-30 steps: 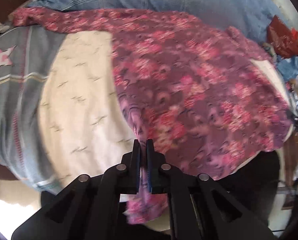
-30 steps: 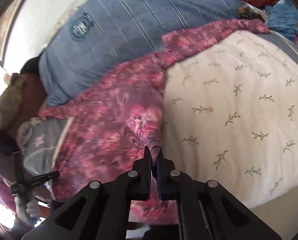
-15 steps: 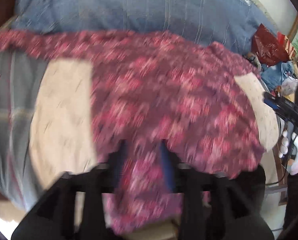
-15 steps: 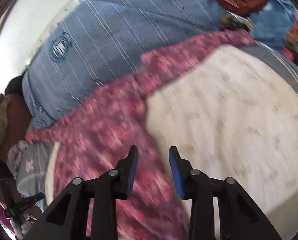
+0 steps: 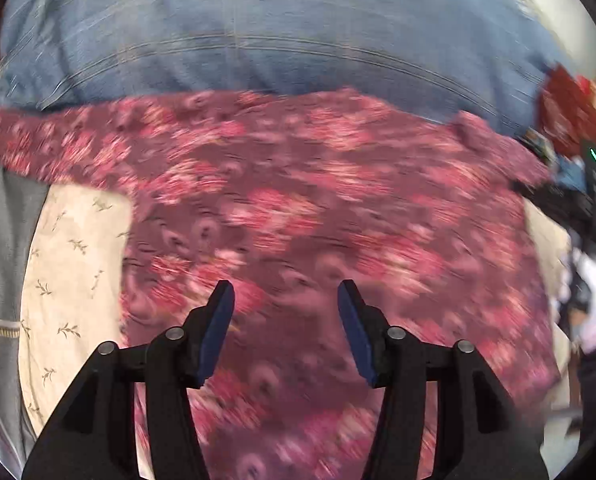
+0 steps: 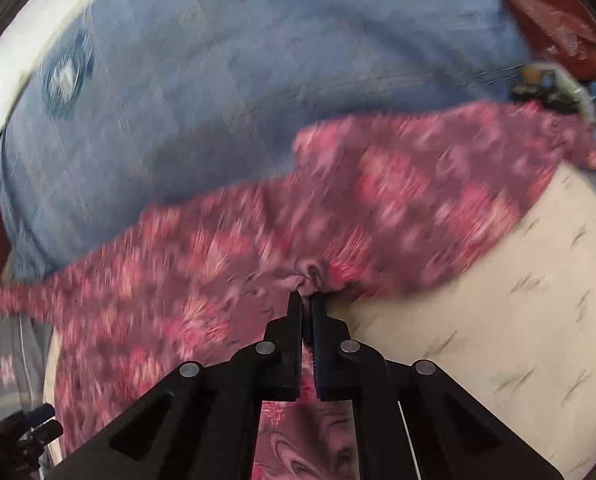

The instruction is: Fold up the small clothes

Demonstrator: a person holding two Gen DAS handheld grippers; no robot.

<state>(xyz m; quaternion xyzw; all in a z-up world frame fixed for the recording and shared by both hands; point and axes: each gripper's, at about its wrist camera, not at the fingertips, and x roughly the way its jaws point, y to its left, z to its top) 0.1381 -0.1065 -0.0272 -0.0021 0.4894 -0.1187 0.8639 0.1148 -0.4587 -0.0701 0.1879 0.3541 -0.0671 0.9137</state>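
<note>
A maroon garment with pink flowers (image 5: 298, 200) lies spread across the bed, blurred by motion. In the left wrist view my left gripper (image 5: 285, 286) hovers over its near part. Its jaws are opening, with only flat cloth below them and nothing pinched. In the right wrist view the same garment (image 6: 397, 200) runs from the lower left to the upper right. My right gripper (image 6: 306, 297) is shut on a small bunched fold of it near the edge, where the cloth meets the cream sheet.
A cream sheet with a leaf print (image 6: 497, 320) covers the bed. A large blue striped cloth (image 5: 278, 32) lies behind the garment. A grey garment with a star (image 6: 10, 364) sits at the left. A red bag (image 5: 569, 116) and clutter lie at the far right.
Both grippers let go of the garment's near edge and moved further in over it. The left one stays open. The right one opened, then shut on a fold of the garment.
</note>
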